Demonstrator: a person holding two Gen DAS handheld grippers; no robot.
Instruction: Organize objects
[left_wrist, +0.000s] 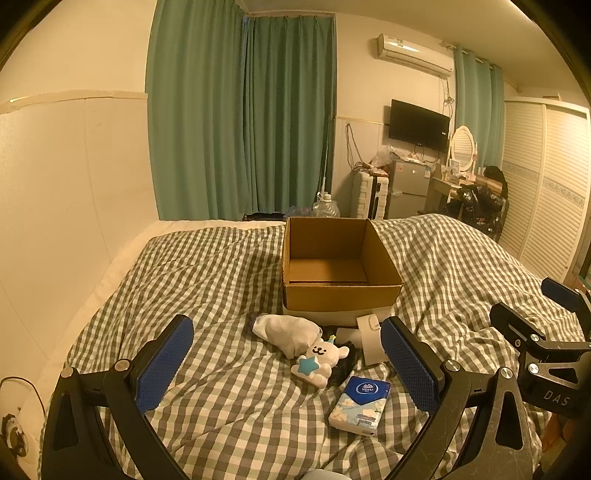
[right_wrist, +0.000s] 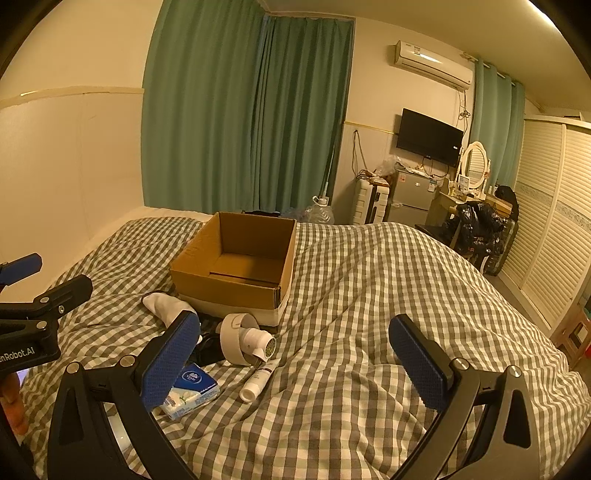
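- Bedroom with green curtains behind; a bed (left_wrist: 221, 280) under a checked cover carries everything, and both tools hang above its near end.
- Cardboard box (left_wrist: 338, 266) sits straight ahead of the left tool (left_wrist: 287, 363), open at the top; what shows of its floor is bare, so I judge the sorting has not started.
- Left tool is released, jaws spread wide, nothing between them. Just ahead of it, between its fingers in view, lie a white sock (left_wrist: 286, 330), a small bear toy (left_wrist: 321, 360) and a tissue pack (left_wrist: 361, 406).
- Right tool (right_wrist: 295, 363) is likewise spread and empty, over bare cover. Off its left finger lie a round white gadget (right_wrist: 240, 338) with a nozzle and a small tube (right_wrist: 258, 380), close to the box's near wall.
- Left to do, by my reading: all 5 of these items, likely into the box.
- Hard to make out: a dark thing under the bear and gadget, partly covered; I cannot tell what it is. The tissue pack is half hidden by the right tool's left finger, and the box's near wall hides the front of its floor.
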